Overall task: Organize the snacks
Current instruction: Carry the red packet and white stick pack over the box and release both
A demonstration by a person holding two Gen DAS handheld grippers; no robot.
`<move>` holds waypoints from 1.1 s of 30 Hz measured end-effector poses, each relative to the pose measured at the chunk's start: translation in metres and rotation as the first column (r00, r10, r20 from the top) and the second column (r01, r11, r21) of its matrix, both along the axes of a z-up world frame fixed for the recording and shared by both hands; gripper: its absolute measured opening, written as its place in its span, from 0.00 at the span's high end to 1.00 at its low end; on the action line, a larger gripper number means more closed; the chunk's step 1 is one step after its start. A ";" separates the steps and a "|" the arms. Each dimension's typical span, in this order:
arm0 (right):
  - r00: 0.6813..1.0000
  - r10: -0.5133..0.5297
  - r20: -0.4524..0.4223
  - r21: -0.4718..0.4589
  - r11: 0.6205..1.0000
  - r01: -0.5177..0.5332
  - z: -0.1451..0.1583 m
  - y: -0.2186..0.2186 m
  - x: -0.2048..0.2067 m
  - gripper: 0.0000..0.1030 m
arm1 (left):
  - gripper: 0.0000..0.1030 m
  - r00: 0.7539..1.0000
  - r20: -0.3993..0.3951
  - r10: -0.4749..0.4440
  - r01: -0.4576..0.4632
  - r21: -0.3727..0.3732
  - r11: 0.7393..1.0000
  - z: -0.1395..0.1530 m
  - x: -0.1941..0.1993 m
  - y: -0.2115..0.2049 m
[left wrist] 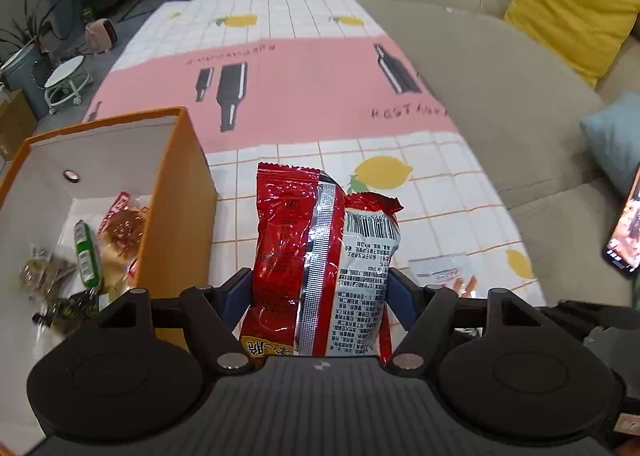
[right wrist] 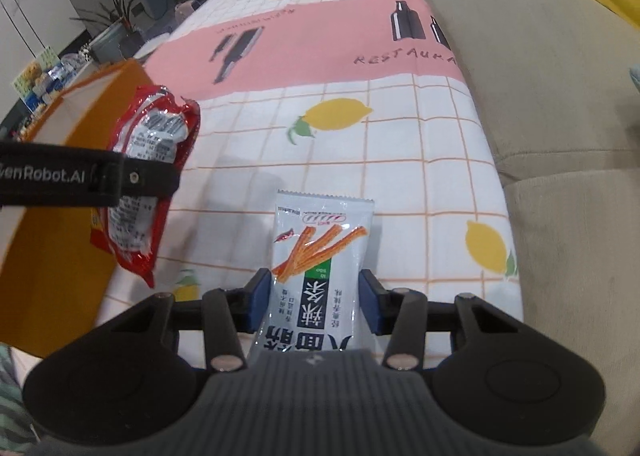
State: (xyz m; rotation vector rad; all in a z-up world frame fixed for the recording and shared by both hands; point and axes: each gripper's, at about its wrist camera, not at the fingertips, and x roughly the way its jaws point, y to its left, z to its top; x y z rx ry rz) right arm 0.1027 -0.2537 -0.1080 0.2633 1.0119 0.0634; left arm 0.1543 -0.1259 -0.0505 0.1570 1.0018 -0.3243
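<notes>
- Your left gripper [left wrist: 320,292] is clamped on a red snack packet [left wrist: 320,256]; both blue pads press its sides. The packet stands upright, back face with barcode toward the camera.
- From the right wrist view, that red packet [right wrist: 148,175] hangs off the table, just beside the orange box [right wrist: 56,240], with the left gripper's black finger [right wrist: 80,177] crossing in front of it.
- The orange box [left wrist: 180,207] sits to the left of your left gripper, open at the top, white inside. Several small snacks [left wrist: 88,252] lie on its floor: a green stick pack, a red-and-clear packet, some brownish wrapped pieces.
- Your right gripper [right wrist: 316,296] is closed around a white snack packet [right wrist: 320,252] printed with orange strips and a green panel. Whether it is lifted or resting on the cloth, I cannot tell.
- A lemon-and-grid tablecloth [right wrist: 400,159] with a pink band covers the table; a beige sofa [right wrist: 560,95] runs along its right edge.
- A phone [left wrist: 626,228] with a lit screen shows at the far right of the left view.
</notes>
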 end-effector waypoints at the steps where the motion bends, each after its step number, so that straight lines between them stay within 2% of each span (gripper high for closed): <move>1: 1.000 -0.004 0.006 0.004 1.000 0.004 0.004 0.003 -0.003 0.56 | 0.21 1.000 0.013 0.001 -0.001 -0.002 1.000 0.005 -0.005 0.002; 4: 1.000 -0.018 0.025 0.014 1.000 0.018 0.016 0.010 -0.014 0.56 | 0.21 0.998 0.055 0.011 -0.010 -0.021 1.000 0.023 -0.017 0.011; 7: 0.999 -0.027 0.047 0.022 0.999 0.026 0.027 0.019 -0.023 0.56 | 0.21 0.998 0.054 0.032 -0.027 -0.093 0.995 0.037 -0.025 0.024; 15: 0.992 -0.001 0.130 0.053 0.999 -0.006 0.064 0.051 -0.033 0.57 | 0.21 0.994 0.097 0.056 -0.036 -0.192 0.981 0.071 -0.038 0.057; 22: 0.978 0.042 0.204 0.103 0.993 -0.064 0.102 0.079 -0.028 0.57 | 0.21 0.984 0.140 0.110 -0.083 -0.186 0.979 0.090 -0.035 0.098; 26: 0.968 0.075 0.239 0.133 0.985 -0.109 0.119 0.096 -0.019 0.57 | 0.21 0.979 0.149 0.138 -0.116 -0.150 0.982 0.089 -0.027 0.120; 33: 0.958 0.139 0.252 0.177 0.966 -0.187 0.132 0.126 0.007 0.57 | 0.21 0.982 0.138 0.129 -0.113 -0.117 0.987 0.090 -0.005 0.155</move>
